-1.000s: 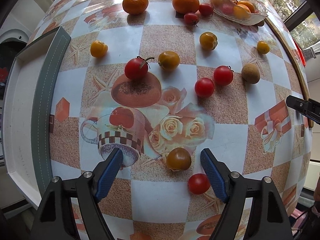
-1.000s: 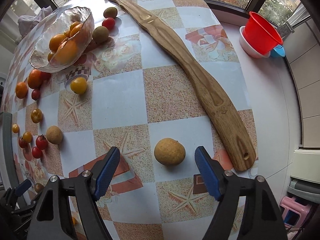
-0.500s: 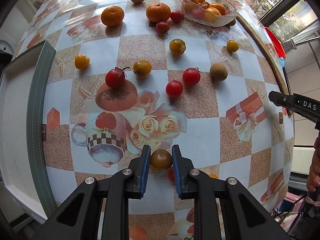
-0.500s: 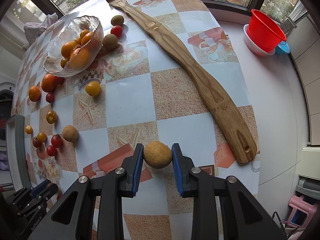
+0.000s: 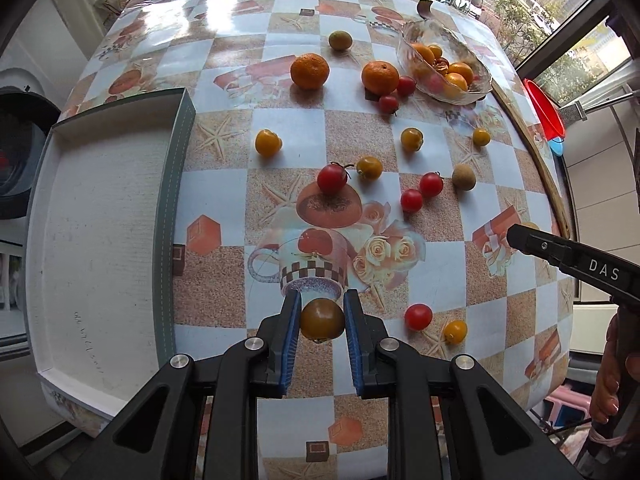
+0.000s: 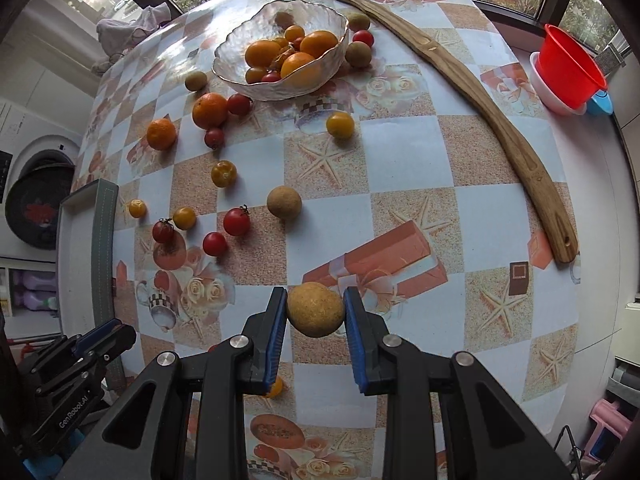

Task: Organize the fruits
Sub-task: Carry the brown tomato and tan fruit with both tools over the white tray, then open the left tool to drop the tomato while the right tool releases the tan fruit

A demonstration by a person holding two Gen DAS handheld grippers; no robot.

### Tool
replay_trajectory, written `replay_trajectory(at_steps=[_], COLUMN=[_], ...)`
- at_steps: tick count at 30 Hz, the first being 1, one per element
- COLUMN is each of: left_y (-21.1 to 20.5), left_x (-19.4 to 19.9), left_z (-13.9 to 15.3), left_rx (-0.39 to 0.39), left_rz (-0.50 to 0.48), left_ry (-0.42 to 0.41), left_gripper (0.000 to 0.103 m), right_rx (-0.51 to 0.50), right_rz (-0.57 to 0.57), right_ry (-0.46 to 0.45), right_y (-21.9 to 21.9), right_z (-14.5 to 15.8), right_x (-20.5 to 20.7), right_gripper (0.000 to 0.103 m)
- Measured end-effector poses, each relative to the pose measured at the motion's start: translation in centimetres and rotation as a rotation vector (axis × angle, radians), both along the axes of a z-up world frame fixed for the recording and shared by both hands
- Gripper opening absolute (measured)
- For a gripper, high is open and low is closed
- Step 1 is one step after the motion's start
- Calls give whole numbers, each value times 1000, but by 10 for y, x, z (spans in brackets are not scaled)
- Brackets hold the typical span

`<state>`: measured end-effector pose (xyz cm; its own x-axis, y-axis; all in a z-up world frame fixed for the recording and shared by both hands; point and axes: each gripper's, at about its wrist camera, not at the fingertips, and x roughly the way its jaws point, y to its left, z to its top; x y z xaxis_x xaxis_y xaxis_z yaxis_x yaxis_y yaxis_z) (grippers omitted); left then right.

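My left gripper is shut on a brownish-orange tomato and holds it above the patterned table. My right gripper is shut on a round tan fruit, also lifted off the table. A glass bowl with oranges and small fruits stands at the far side; it also shows in the left wrist view. Red and yellow cherry tomatoes, two mandarins and tan fruits lie scattered on the table.
An empty white box lid lies at the table's left edge. A long wooden tool lies along the right side. A red cup in stacked dishes stands on the sill. The right gripper's tip shows in the left wrist view.
Both grippers closed on their fruits, the left on the brownish tomato and the right on the tan fruit, then rose and pulled back, so more of the table is in view.
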<state>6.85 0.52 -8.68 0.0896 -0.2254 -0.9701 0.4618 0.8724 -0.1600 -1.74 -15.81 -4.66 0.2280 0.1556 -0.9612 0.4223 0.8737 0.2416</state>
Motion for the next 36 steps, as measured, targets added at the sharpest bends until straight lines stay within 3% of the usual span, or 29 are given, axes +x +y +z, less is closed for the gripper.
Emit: replay_trajectory(at_steps=[9,18,25,32,34,35,36], left_y=[104,191,211,213,211,211,212], left_x=[51,116,138,138,135,134,131], left_z=[22,0,-31,-47,-46,-46,-43], left_rx=[-15,42,88,111,122,140,143], left_rz=[5,68,78,57,39,39,42], left_ry=[-21,-54,-47,-34,-47,-69,-101], left_gripper=[23,23,24,24,44,77,87], right_rx=[10,49,62,48,44,47,54], right_rz=[35,105,133,132,131,129,125], right_ry=[-44,-64,-30,23,49,57,46], right_y=[96,198,246,263,265,265,265], right_z=[21,12,-15,-40,-47,-50,-50], right_x=[55,131,177,195,198,198,199], right_gripper=[31,31,31,31,32,35,41])
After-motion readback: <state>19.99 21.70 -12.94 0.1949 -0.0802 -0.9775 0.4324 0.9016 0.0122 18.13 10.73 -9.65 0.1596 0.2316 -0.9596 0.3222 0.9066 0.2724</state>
